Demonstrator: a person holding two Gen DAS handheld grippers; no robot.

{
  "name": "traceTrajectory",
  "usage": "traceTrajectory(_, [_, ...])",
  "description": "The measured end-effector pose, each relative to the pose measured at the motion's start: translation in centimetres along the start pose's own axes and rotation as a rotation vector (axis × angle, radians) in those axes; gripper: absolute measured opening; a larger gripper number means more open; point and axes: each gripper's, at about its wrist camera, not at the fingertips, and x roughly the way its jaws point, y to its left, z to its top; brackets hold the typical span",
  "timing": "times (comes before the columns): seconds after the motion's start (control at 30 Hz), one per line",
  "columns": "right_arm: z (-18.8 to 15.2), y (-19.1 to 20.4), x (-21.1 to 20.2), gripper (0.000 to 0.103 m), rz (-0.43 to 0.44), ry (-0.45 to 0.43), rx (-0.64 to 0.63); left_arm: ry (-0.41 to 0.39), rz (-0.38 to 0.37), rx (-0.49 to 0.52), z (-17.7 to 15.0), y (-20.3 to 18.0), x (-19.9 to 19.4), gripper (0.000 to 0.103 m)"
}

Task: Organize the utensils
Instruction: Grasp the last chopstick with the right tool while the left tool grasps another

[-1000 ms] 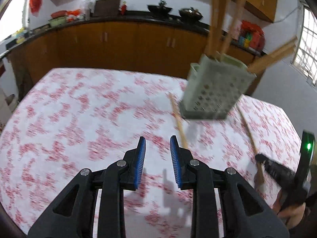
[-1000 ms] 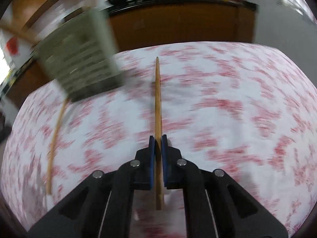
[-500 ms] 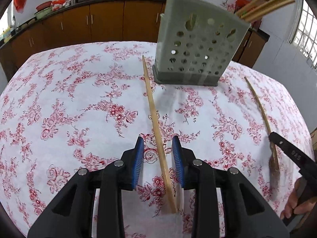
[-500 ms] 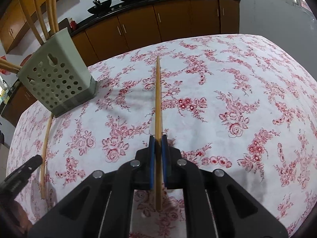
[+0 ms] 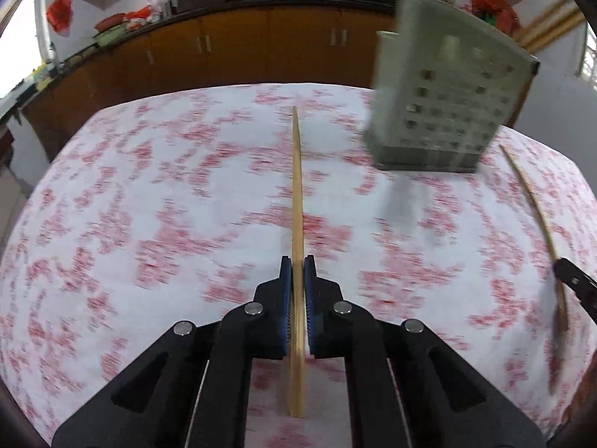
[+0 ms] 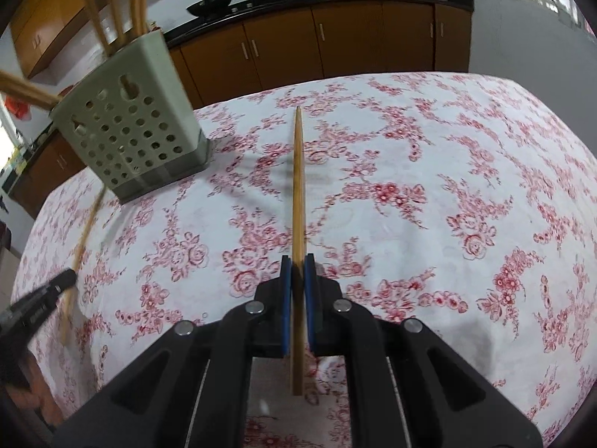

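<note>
Left wrist view: the left hand-held gripper (image 5: 297, 272) is clamped on a chopstick (image 5: 297, 201), its blue pads pressed against the stick's sides. The stick runs straight ahead from between the pads, its thin tip toward the far edge of the surface (image 5: 149, 205), which wears a white cloth with red flowers. The picture is blurred. A pale green utensil holder (image 5: 440, 108) with round holes stands on the surface ahead and to the right of the chopstick, with more sticks poking out of its top. Right of the holder a second chopstick (image 5: 533, 205) slants toward the near right edge, where the black tip of the right hand-held gripper (image 5: 571, 280) meets it. Brown cabinets (image 5: 231, 52) and a dark counter with two woks stand beyond the surface

Right wrist view: the right hand-held gripper (image 6: 297, 272) is closed on the second chopstick (image 6: 298, 194), which points straight ahead; its butt end sticks out behind the pads, above the cloth. Whether the tip touches the surface (image 6: 466, 186) I cannot tell. The utensil holder (image 6: 130, 130) stands ahead and to the left of this stick, looking tilted in the wide lens, with several sticks in it. Below the holder, near the left edge, the first chopstick (image 6: 84, 231) slants down to the left hand-held gripper (image 6: 65, 280), seen as a dark blurred tip
</note>
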Motion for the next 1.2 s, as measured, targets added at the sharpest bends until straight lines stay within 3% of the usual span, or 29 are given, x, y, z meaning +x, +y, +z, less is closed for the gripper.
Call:
traceTrajectory(0.33, [0.2, 1.4, 0.4, 0.008, -0.057, -0.004, -0.09, -0.012, 0.024, 0.015, 0.1, 1.4, 0.3, 0.009])
traceTrajectory(0.87, [0.1, 1.9, 0.3, 0.009, -0.094, -0.004, -0.124, -0.013, 0.022, 0.011, 0.0, 1.5, 0.3, 0.01])
traceTrajectory(1.2, [0.1, 1.9, 0.3, 0.01, -0.094, -0.004, -0.124, -0.013, 0.029, -0.006, 0.1, 1.9, 0.4, 0.016])
